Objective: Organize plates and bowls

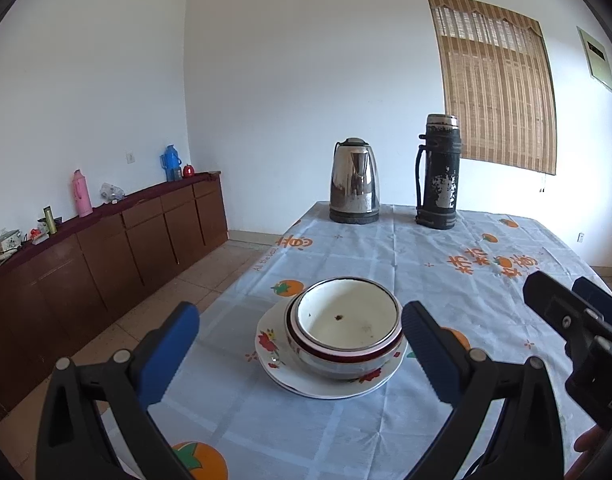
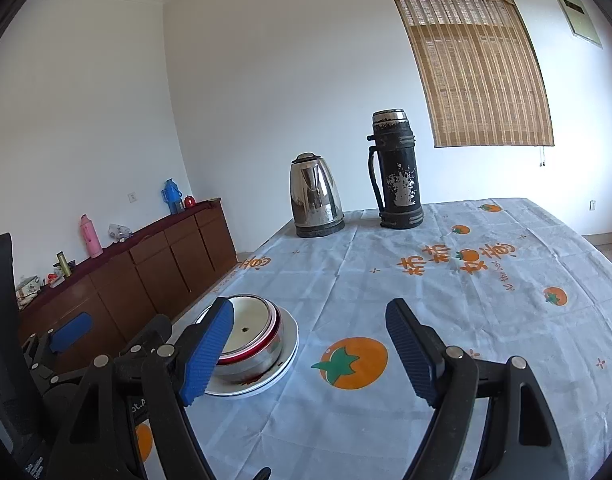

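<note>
A white bowl [image 1: 348, 320] sits nested in a larger red-rimmed bowl [image 1: 338, 354], and both rest on a flowered white plate [image 1: 271, 350] on the table. My left gripper [image 1: 299, 354] is open, its blue pads either side of the stack and clear of it. In the right wrist view the same bowls [image 2: 251, 332] and plate [image 2: 281, 366] lie at the left. My right gripper [image 2: 310, 352] hangs open over the bare cloth to the right of the stack, holding nothing. The right gripper's body [image 1: 578, 328] shows at the right edge of the left wrist view.
A steel kettle [image 1: 354, 182] and a worn black thermos [image 1: 440, 172] stand at the table's far end. The tablecloth [image 2: 446, 300] is pale blue with orange fruit prints. A brown sideboard [image 1: 105, 248] with flasks runs along the left wall, beyond the table's left edge.
</note>
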Demonstrator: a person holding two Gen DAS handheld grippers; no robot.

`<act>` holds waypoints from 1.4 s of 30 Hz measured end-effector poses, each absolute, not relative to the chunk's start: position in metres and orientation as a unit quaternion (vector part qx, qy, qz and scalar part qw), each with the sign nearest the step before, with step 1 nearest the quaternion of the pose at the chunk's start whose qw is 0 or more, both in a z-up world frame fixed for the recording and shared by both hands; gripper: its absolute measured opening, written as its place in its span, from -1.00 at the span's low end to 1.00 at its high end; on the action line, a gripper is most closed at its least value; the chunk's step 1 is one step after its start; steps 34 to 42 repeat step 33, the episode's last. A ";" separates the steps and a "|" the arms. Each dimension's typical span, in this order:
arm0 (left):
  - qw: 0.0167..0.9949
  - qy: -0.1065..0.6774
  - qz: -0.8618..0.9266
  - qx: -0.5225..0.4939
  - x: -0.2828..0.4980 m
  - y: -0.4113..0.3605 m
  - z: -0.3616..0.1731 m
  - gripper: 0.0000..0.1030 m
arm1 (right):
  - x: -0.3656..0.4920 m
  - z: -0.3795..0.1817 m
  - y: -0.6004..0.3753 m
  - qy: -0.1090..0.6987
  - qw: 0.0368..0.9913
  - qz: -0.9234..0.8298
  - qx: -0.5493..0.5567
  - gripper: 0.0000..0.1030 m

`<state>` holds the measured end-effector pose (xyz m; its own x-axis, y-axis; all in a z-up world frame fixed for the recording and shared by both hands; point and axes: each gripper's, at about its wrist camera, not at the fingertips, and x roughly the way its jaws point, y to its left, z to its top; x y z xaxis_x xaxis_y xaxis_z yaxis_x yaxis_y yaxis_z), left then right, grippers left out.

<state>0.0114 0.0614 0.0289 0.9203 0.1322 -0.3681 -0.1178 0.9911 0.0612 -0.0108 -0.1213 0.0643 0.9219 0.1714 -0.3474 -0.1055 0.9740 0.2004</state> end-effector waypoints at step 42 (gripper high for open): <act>0.977 0.207 0.052 0.000 0.018 0.069 0.020 0.99 | -0.004 0.057 -0.112 0.195 0.975 0.070 0.084 0.56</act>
